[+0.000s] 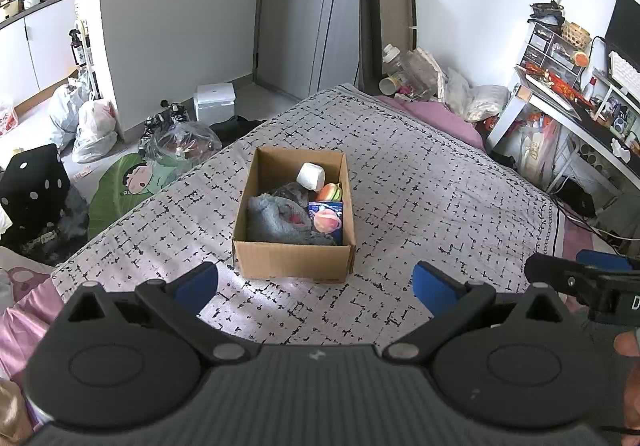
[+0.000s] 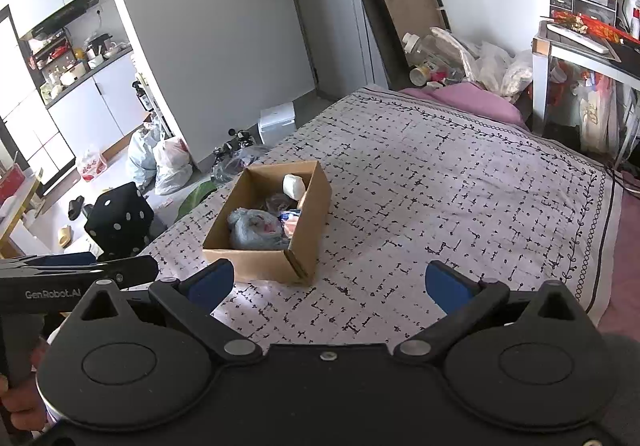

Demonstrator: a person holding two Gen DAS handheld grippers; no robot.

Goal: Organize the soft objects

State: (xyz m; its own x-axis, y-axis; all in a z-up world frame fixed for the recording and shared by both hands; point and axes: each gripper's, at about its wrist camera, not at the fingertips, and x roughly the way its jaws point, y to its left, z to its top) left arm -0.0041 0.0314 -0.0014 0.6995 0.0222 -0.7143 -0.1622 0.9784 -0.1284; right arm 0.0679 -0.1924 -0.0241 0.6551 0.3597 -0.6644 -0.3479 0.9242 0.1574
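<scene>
A brown cardboard box (image 1: 248,206) stands on the patterned bedspread (image 1: 420,206); it also shows in the right wrist view (image 2: 316,202). Inside lie a grey-blue fluffy cloth (image 1: 272,220), a white soft cube (image 1: 311,176), a burger-like plush (image 1: 331,191) and a peach-coloured soft toy on a blue card (image 1: 326,220). My left gripper (image 1: 316,284) is open and empty, just in front of the box. My right gripper (image 2: 328,286) is open and empty, to the right of the box's near corner. The right gripper's fingers also show at the right edge of the left wrist view (image 1: 592,274).
A desk (image 1: 568,106) crowded with items stands right of the bed. Bottles and bags (image 1: 416,74) pile at the bed's far end. Plastic bags (image 1: 92,122), a black dotted cube (image 1: 36,182) and a green cushion (image 1: 120,186) lie on the floor left.
</scene>
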